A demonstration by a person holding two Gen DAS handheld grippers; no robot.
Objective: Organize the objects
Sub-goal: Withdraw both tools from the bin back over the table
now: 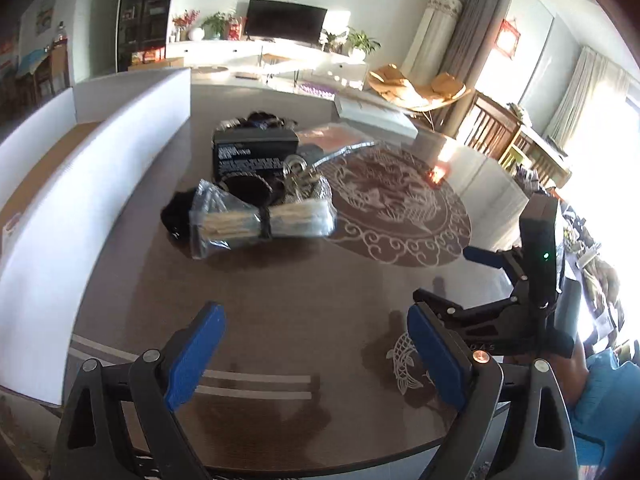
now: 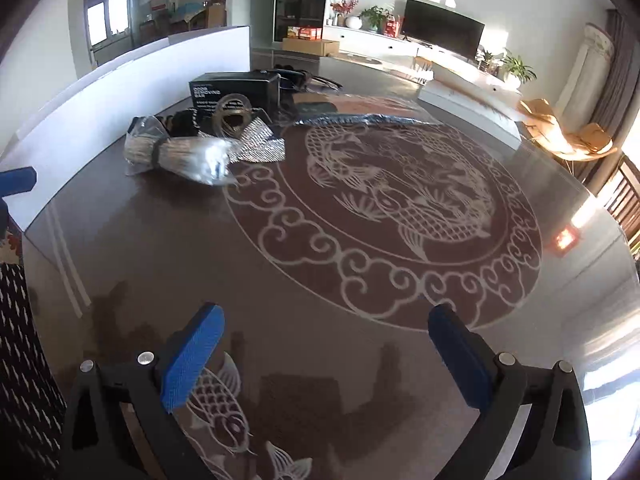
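left claw (image 1: pixel 312 352) agape, bare | right claw (image 2: pixel 324 354) agape, bare | bagged bundle (image 1: pixel 260 222) lies crosswise

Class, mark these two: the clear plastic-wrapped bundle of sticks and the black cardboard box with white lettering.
Clear plastic-wrapped bundle of sticks (image 1: pixel 256 222): left wrist view, at its dark tie band.
Black cardboard box with white lettering (image 2: pixel 234 89): right wrist view, front face.

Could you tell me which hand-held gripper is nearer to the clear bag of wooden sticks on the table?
Left, probably. The left hand-held gripper hangs open straight in front of the bag of wooden sticks; the right hand-held gripper, also open, sits off to the bag's right.
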